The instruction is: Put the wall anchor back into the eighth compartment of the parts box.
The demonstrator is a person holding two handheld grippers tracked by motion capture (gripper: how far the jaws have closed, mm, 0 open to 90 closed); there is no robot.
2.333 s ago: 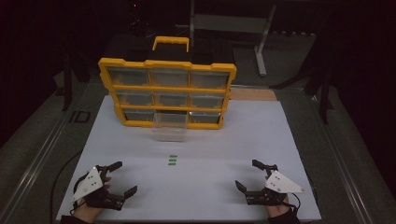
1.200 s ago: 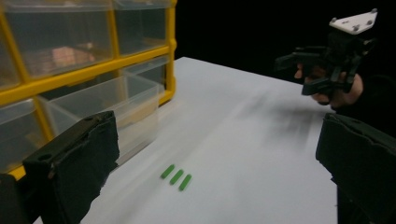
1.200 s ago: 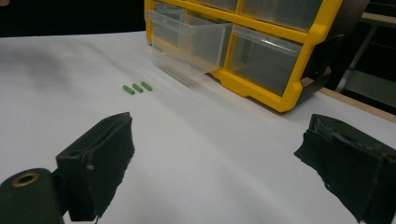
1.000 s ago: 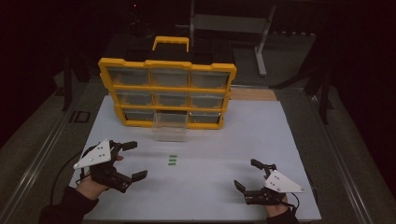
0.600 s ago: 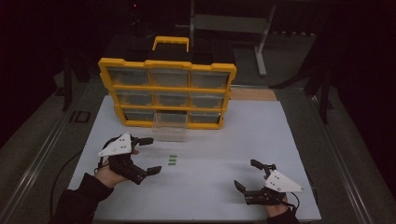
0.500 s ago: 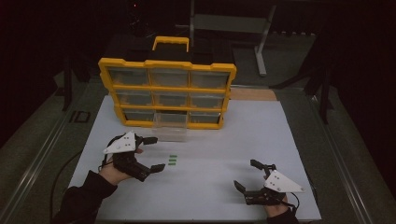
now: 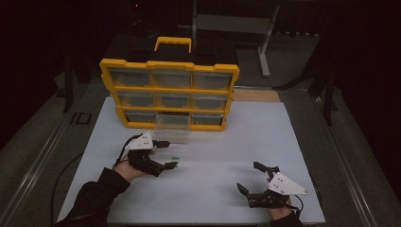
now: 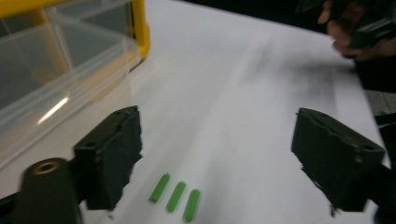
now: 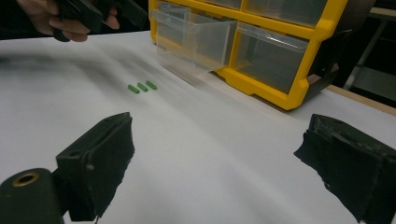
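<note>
Three small green sticks (image 8: 176, 196) lie side by side on the white mat (image 7: 227, 142), in front of the pulled-out clear drawer (image 7: 172, 135). My left gripper (image 7: 169, 155) hovers low over them, its jaws astride the sticks (image 7: 175, 157) without touching them. Its jaws have just been closing a little and still stand wide in the left gripper view (image 8: 219, 144). My right gripper (image 7: 248, 176) rests open near the mat's front right with nothing between its jaws (image 9: 219, 149). From there the sticks (image 9: 142, 87) lie farther off to the left.
A yellow organizer (image 7: 170, 94) with clear drawers stands upright at the back of the mat, its bottom middle drawer (image 9: 196, 39) drawn out. A cable trails from the left gripper. Dark table edges and a metal stand lie beyond the mat.
My left gripper has moved from the mat's front left toward the centre and sunk over the green sticks. The right gripper has stayed where it was.
</note>
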